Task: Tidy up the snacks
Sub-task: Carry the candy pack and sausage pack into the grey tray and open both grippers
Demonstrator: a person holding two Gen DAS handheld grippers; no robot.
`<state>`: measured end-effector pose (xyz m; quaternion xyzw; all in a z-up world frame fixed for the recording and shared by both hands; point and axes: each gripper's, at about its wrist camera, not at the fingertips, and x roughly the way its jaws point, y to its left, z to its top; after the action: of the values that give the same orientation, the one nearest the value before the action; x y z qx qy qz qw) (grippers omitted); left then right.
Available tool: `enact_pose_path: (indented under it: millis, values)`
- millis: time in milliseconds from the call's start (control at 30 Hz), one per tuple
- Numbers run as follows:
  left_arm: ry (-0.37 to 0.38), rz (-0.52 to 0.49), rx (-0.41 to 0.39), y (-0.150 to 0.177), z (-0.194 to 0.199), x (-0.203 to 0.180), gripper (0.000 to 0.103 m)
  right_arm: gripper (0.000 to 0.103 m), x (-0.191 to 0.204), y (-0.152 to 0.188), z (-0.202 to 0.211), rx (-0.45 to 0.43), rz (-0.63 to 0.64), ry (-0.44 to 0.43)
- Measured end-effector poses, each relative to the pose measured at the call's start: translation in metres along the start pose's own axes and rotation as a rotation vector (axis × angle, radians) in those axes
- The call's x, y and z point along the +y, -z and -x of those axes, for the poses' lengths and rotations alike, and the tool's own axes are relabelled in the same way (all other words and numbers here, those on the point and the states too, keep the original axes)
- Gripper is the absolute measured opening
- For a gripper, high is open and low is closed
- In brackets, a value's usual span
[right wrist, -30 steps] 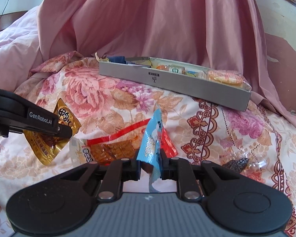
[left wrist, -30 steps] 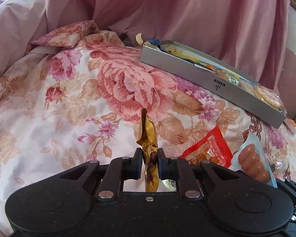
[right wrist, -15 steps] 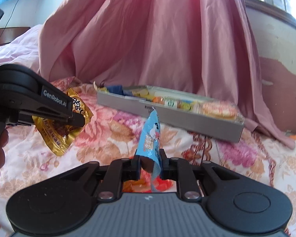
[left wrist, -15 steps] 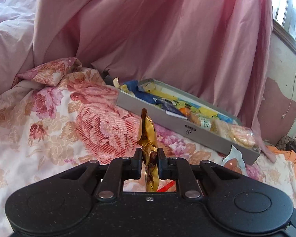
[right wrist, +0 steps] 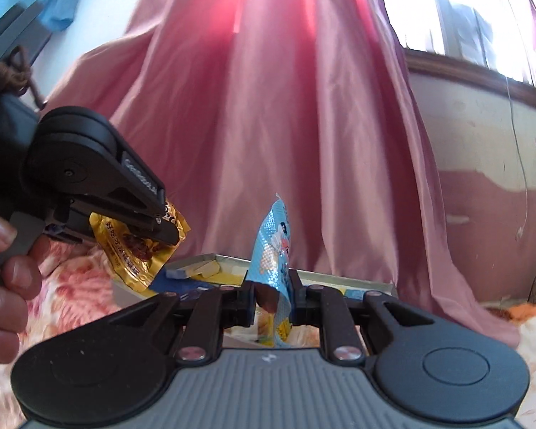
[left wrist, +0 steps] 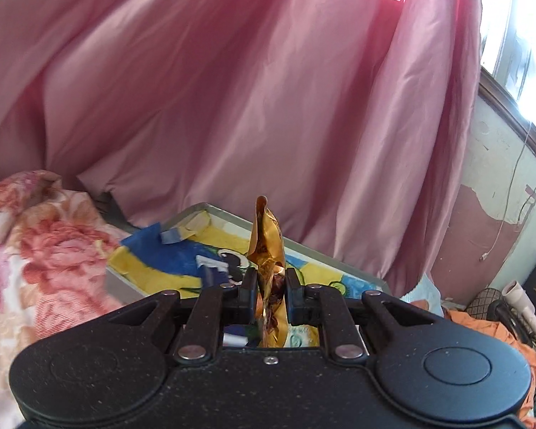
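At lower centre, the left gripper (left wrist: 271, 295) pinches a crinkled gold foil snack packet (left wrist: 268, 250); the right gripper (right wrist: 273, 295) clamps a light blue plastic snack pouch (right wrist: 273, 250). Both hang above the shallow grey snack tray (left wrist: 193, 212).

Little can be read. In the right wrist view, white lettering runs along the arm of the left tool (right wrist: 168, 239) at the left of the frame; it is blurred, and only a few letters like "Gen" can be made out. The gold packet (right wrist: 139, 254) clamped in that tool carries dark printed characters, too smeared to read. The light blue packet (right wrist: 273, 250) at centre shows a cartoon figure with no legible words. The left wrist view holds no readable text.
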<state>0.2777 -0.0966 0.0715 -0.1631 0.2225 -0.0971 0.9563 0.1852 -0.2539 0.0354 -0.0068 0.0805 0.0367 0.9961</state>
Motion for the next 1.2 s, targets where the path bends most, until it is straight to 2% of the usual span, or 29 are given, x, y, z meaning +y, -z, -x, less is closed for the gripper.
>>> enact_pose_path:
  millis: [267, 400, 700, 800, 867, 900, 933, 967, 1067, 1200]
  values:
    - [-0.020, 0.023, 0.063, -0.005, -0.060, -0.006, 0.016, 0.019, -0.041, 0.003, -0.052, 0.095, -0.107, -0.049]
    - [-0.043, 0.054, 0.101, 0.001, -0.077, 0.003, 0.016, 0.019, -0.044, 0.010, -0.072, 0.149, -0.159, -0.079]
    - [-0.086, 0.037, 0.125, 0.006, -0.088, 0.013, 0.017, 0.021, -0.034, 0.019, -0.084, 0.193, -0.134, -0.070]
    - [-0.102, 0.030, 0.132, 0.005, -0.089, 0.012, 0.026, 0.025, -0.032, 0.018, -0.083, 0.185, -0.112, -0.062]
    - [-0.113, 0.028, 0.139, 0.005, -0.089, 0.012, 0.039, 0.031, -0.030, 0.018, -0.082, 0.176, -0.094, -0.057]
    - [-0.119, 0.030, 0.137, 0.004, -0.088, 0.012, 0.043, 0.039, -0.029, 0.017, -0.081, 0.171, -0.084, -0.052]
    - [-0.126, 0.034, 0.131, 0.004, -0.086, 0.012, 0.051, 0.050, -0.029, 0.017, -0.081, 0.160, -0.073, -0.045]
    - [-0.128, 0.038, 0.124, 0.003, -0.084, 0.012, 0.059, 0.054, -0.028, 0.016, -0.079, 0.148, -0.064, -0.038]
    - [-0.115, 0.046, 0.093, 0.000, -0.075, 0.011, 0.070, 0.064, -0.027, 0.012, -0.074, 0.120, -0.042, -0.032]
    - [-0.101, 0.004, 0.043, -0.005, -0.058, 0.003, 0.080, 0.082, -0.026, 0.007, -0.063, 0.084, -0.031, -0.020]
